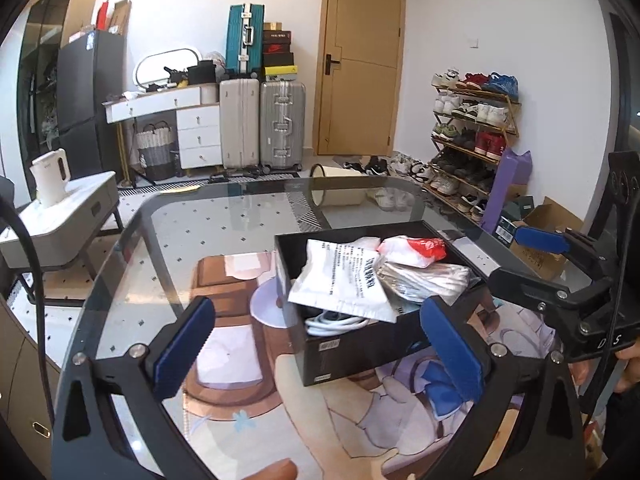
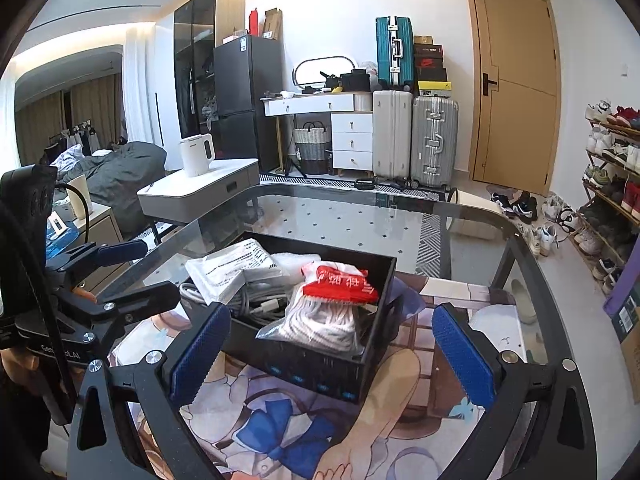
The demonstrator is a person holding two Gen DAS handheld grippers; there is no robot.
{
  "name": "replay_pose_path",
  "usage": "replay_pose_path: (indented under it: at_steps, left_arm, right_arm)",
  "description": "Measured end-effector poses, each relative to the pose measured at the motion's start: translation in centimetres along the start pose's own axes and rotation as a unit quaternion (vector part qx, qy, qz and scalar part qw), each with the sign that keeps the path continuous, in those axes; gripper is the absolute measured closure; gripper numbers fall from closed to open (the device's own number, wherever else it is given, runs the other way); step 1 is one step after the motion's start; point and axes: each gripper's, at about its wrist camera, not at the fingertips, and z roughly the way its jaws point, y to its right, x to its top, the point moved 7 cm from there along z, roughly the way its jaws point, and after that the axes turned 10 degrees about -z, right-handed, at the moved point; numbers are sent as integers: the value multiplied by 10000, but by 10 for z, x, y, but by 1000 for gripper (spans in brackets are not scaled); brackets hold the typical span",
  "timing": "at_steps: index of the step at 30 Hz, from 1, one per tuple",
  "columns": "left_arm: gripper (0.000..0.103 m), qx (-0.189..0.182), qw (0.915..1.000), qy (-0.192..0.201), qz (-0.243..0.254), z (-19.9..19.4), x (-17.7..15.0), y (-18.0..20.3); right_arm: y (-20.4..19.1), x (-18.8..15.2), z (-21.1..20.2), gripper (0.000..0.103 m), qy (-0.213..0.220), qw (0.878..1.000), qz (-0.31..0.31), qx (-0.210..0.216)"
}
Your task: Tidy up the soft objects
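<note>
- Both pairs of your blue-padded fingers stand wide apart and hold nothing: your left gripper (image 1: 320,348) hovers over the near side of the box, and your right gripper (image 2: 332,350) faces the same box from the other side.
- Your rounded glass-topped table (image 1: 168,248) with a dark frame carries the box; through the glass you see a cartoon-printed rug (image 2: 280,432) on the floor.
- Your open black rectangular cardboard box (image 2: 320,364) sits on the glass near the table's middle, between your two grippers, and all the soft things lie inside it.
- Your flat white plastic mailer bag with black print (image 1: 340,280) lies tilted on top at one end of the box, its lower edge hanging over the rim in the left view.
- Your clear bag of white rope with a red printed header (image 2: 332,308) lies at the other end, nearest your right gripper, leaning against the box wall.
- Your bundle of white and grey cables (image 2: 248,304) lies in the box beneath the mailer and beside the rope bag.
- Your crumpled clear bubble-wrap piece (image 2: 296,260) sits toward the far wall of the box, behind the red header.
- Your right gripper also shows in the left view at the right edge, one blue finger (image 1: 542,240) reaching toward the box's far corner; whether it touches you cannot tell.
</note>
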Motion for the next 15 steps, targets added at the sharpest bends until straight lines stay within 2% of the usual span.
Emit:
replay_pose_path:
  at_steps: [15]
  left_arm:
    - [0, 286, 9990, 320, -115, 8, -14, -21]
  right_arm:
    - [-5, -17, 4, 1, 292, 9996, -18, -28]
